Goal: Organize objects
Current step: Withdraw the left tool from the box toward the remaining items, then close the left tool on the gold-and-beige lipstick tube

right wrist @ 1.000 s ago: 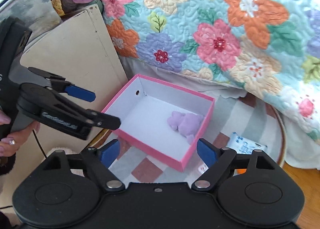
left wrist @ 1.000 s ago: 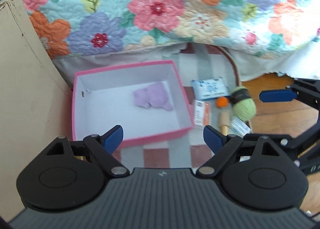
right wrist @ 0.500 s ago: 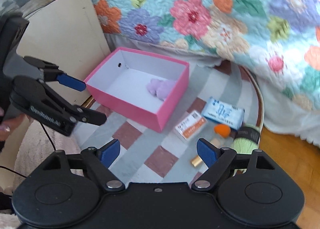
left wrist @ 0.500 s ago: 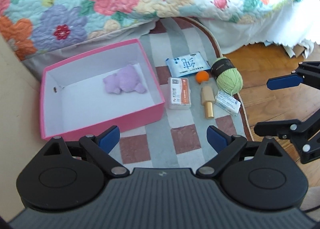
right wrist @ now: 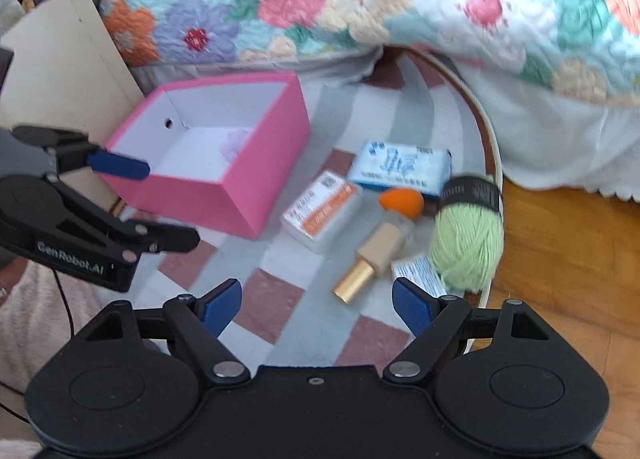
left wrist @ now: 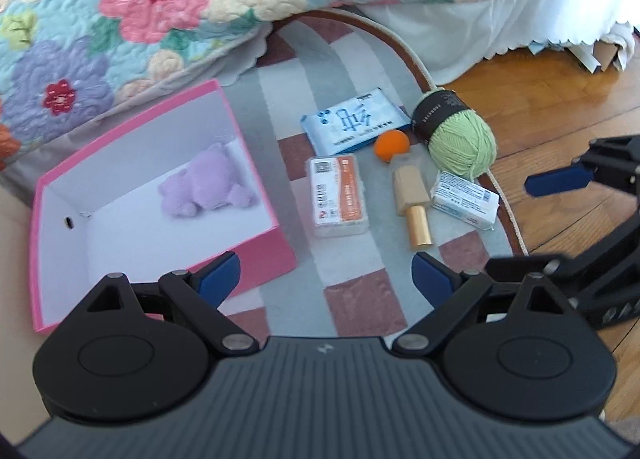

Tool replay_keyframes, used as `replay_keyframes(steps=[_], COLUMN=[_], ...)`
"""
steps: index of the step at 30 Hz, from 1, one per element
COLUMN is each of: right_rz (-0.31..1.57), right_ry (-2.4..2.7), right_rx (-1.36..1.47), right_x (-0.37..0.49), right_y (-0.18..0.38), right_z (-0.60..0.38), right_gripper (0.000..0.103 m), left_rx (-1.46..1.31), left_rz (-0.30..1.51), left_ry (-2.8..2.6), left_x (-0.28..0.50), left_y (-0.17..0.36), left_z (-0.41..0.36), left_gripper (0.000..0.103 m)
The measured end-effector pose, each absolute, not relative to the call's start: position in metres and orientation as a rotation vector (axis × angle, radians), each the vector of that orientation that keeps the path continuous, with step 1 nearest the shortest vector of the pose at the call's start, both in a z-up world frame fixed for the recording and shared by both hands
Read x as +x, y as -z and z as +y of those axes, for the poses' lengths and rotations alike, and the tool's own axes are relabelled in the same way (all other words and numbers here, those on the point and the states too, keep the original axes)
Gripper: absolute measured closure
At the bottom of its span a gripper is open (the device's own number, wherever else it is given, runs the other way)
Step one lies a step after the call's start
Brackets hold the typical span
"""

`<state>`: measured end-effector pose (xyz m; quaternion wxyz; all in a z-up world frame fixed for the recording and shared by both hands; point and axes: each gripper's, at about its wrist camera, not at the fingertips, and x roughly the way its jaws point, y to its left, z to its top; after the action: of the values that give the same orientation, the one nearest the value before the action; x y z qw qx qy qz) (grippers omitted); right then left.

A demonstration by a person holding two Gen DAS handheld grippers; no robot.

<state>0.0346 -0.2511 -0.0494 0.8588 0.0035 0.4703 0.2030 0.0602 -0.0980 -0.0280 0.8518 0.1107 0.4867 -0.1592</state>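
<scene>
Looking down along my left gripper point(left wrist: 326, 275), I see its jaws wide apart but closing a little, with nothing between them, only bare rug point(left wrist: 352, 255). My right gripper point(right wrist: 316, 305) is released too, its blue pads spread over the checked rug and gripping nothing.

From the left wrist view, the pink box point(left wrist: 264, 255) sits at about ten o'clock, open-topped, with a purple plush toy point(left wrist: 208, 187) lying inside on the white floor. Its near pink wall stands just ahead of my left pad.

Loose things lie in a cluster around one o'clock: an orange-and-white packet point(left wrist: 340, 195), a blue tissue pack point(left wrist: 354, 125) beyond it, a small orange ball point(left wrist: 391, 145) touching the top of a beige tube with a gold cap point(left wrist: 412, 199), a white carton point(left wrist: 466, 199), and a green yarn ball with a black band point(left wrist: 460, 135) at the rug's edge.

A floral quilt point(left wrist: 160, 7) hangs at twelve o'clock, over the rug's far edge. A beige panel point(right wrist: 68, 71) stands behind the box at nine o'clock in the right wrist view. Wooden floor point(left wrist: 540, 107) runs to three o'clock.
</scene>
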Motion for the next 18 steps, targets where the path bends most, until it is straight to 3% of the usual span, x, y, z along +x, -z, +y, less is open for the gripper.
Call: replay_keyframes(steps=[10,15,18], right_rz=[0.872,0.844,0.855], right_ry=[-0.376,-0.351,-0.339], right_rx=[-0.147,-0.095,-0.057], right_x=[0.026,0.030,0.039], right_y=[0.101,0.121,0.136], right_z=[-0.236,-0.237,-0.237], right_gripper=[0.018,0.018,0.022], left_rx=[0.149,0.088,0.070], left_rz=[1.042,1.099,1.112], left_ry=[0.472,0.498,0.499], left_x=[0.080,0.094,0.100], left_y=[0.069,0.099,0.116], left_z=[-0.136,-0.145,-0.148], left_gripper=[0.022,0.032,0.045])
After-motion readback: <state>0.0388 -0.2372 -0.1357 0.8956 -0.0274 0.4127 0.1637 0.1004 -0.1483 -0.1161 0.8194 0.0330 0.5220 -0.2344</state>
